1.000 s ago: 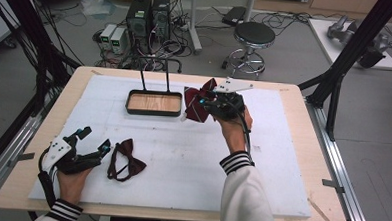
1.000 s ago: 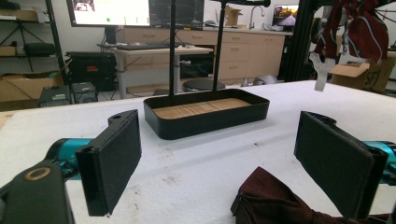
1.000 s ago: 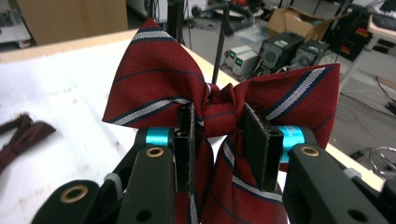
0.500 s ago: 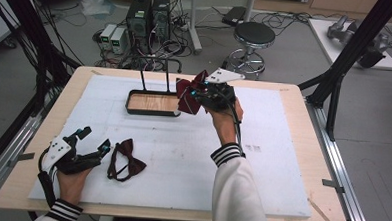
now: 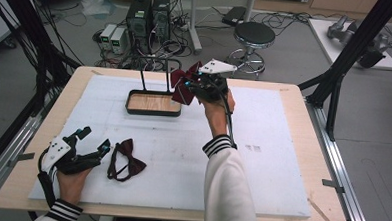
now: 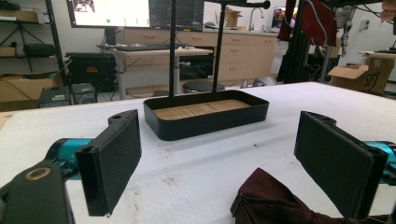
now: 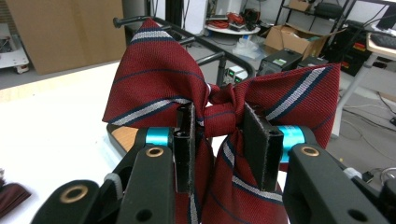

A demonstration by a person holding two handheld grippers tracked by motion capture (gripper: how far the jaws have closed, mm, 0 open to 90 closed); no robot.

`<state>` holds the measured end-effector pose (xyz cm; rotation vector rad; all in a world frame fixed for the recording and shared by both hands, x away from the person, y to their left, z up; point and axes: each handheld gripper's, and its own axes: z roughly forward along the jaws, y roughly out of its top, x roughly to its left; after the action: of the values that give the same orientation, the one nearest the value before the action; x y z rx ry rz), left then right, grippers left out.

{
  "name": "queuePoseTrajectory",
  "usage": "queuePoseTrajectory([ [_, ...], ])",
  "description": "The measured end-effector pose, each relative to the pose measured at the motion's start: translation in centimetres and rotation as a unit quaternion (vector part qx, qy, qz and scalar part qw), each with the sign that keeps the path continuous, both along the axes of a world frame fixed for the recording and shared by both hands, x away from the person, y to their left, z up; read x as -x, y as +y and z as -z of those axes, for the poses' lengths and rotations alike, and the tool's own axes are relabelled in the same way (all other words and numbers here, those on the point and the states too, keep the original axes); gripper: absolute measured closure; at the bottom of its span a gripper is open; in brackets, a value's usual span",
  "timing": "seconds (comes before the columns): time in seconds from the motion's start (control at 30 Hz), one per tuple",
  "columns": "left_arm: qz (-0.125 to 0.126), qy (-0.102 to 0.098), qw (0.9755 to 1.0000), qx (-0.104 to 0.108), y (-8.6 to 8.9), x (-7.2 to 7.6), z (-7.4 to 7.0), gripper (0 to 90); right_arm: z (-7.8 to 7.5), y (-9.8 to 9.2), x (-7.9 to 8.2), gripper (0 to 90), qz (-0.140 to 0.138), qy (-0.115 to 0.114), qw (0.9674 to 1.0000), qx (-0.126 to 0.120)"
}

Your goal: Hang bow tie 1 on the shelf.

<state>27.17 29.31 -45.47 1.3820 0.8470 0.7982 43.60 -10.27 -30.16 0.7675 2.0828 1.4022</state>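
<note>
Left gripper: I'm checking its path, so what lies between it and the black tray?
In the left gripper view, bare white tabletop separates the left gripper from the black tray.

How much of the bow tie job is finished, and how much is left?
Done: nothing is in the tray yet; its wooden floor is bare. In hand: the right gripper is shut on the striped red bow tie's knot, up in the air beside the tray's rack. Left: the dark bow tie lies on the table by the open left gripper.
</note>
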Motion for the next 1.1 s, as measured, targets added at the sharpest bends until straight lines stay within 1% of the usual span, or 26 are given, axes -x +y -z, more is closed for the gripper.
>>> queuePoseTrajectory([
  [0.23,0.001,-0.001,1.0000,-0.001,0.0,0.0,0.0,15.2,-0.4,0.7,-0.7,66.9,0.004,-0.005,0.9999,-0.011],
  [0.3,0.001,-0.001,1.0000,0.000,0.0,0.0,0.0,15.2,-0.5,0.8,-1.0,66.9,0.004,-0.004,1.0000,-0.008],
  [0.37,0.000,-0.001,1.0000,0.001,0.0,0.0,0.0,15.2,-0.4,1.0,-1.2,66.9,0.006,-0.009,0.9998,-0.013],
  [0.4,0.000,0.000,1.0000,0.002,0.0,0.0,0.0,15.2,-0.3,1.1,-1.4,66.9,0.006,-0.003,0.9999,-0.014],
  [0.43,0.000,0.000,1.0000,0.002,0.0,0.0,0.0,15.2,-0.3,1.1,-1.5,66.9,0.010,-0.004,0.9999,-0.008],
  [0.57,0.000,0.000,1.0000,0.002,0.0,0.0,0.0,15.2,-0.2,1.3,-2.0,66.9,0.013,-0.003,0.9998,-0.015],
  [0.67,0.000,0.000,1.0000,0.002,0.0,0.0,0.0,15.2,-0.2,1.5,-2.3,66.9,0.016,-0.007,0.9998,-0.006],
  [0.8,0.000,-0.001,1.0000,0.002,0.0,0.0,0.0,15.2,-0.4,1.5,-2.5,66.9,0.019,-0.008,0.9997,-0.011],
  [0.9,0.000,0.000,1.0000,0.002,0.1,0.0,0.0,15.2,-0.6,1.7,-2.9,66.9,0.021,-0.003,0.9997,-0.011],
  [0.93,-0.001,0.000,1.0000,0.002,0.1,0.0,0.0,15.2,-0.6,1.8,-3.0,66.9,0.022,-0.010,0.9996,-0.012],
  [0.97,-0.001,0.000,1.0000,0.004,0.0,0.0,0.0,15.2,-0.7,1.8,-3.1,66.9,0.023,-0.009,0.9996,-0.015],
  [1.1,-0.001,0.000,1.0000,0.003,0.1,0.0,0.0,15.2,-0.4,1.8,-3.6,66.8,0.026,-0.006,0.9995,-0.017],
])
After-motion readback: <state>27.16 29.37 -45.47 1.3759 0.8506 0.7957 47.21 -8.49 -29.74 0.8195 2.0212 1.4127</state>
